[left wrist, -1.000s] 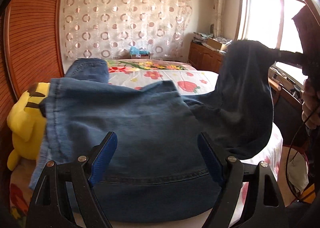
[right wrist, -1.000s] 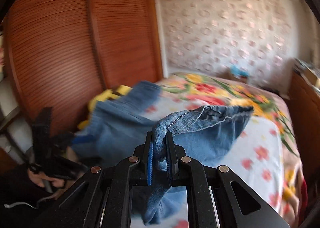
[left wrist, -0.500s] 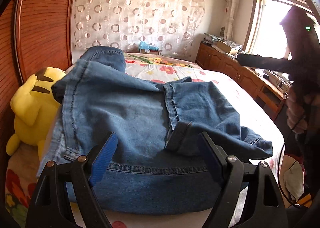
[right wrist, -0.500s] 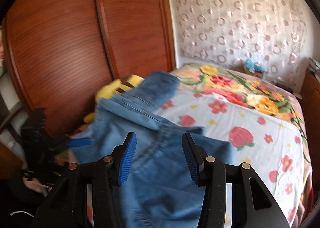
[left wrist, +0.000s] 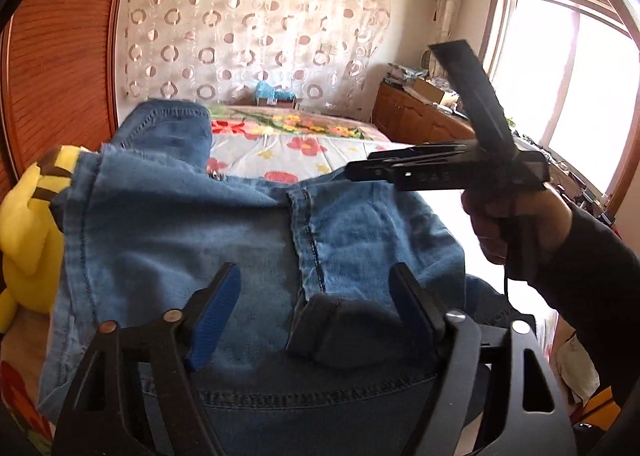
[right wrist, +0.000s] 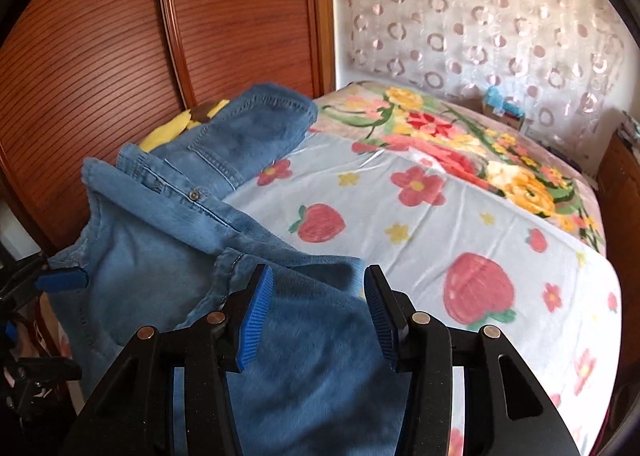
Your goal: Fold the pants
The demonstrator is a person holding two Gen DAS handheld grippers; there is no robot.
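**Leg dropped, right gripper let go**

A second earlier the right gripper was clamped on a raised fold of the jeans. It then parted its fingers, and the fold fell flat across the pile on the bed. The right gripper swung in low over the denim, and the left gripper tilted closer.

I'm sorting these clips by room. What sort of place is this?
A bedroom, most likely: a bed with a flowered sheet, a wooden wardrobe beside it, and a yellow plush toy by the jeans.
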